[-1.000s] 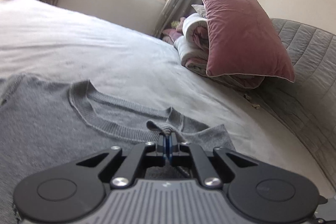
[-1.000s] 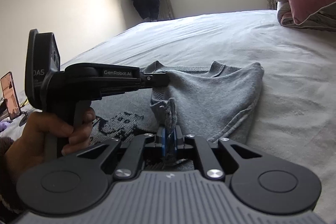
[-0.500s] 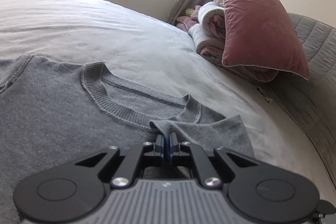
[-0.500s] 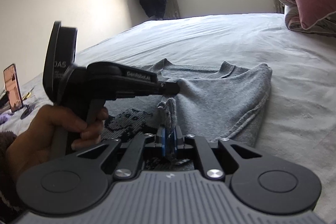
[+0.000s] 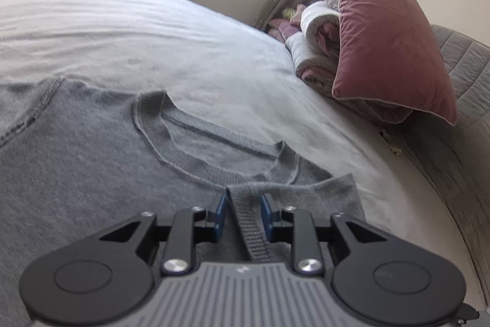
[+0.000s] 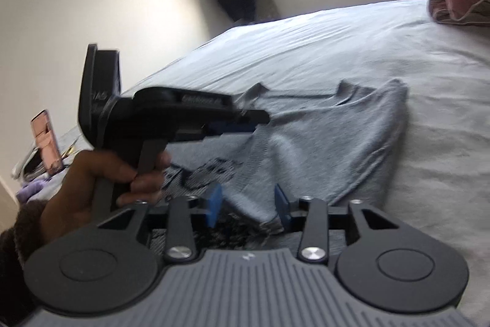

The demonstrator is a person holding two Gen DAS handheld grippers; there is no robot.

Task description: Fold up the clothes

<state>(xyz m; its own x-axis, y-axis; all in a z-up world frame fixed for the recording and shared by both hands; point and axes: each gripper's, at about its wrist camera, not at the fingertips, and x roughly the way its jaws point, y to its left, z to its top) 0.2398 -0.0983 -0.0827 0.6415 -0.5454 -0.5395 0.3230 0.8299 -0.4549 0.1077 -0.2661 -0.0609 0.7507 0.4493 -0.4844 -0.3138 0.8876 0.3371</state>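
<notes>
Two parted claws [image 5: 243,215] [image 6: 248,206] over soft grey ribbed-knit sweater [image 5: 92,173].

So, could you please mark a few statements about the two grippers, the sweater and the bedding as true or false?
1. The left gripper is open, with a ribbed fold of the grey knitted sweater between its blue fingers. True.
2. The right gripper is clamped shut on the sweater. False: it is open.
3. The dusty pink velvet pillow lies flat on the sweater. False: it leans on folded bedding, apart from it.
4. The sweater lies on the pale grey bedsheet. True.
</notes>
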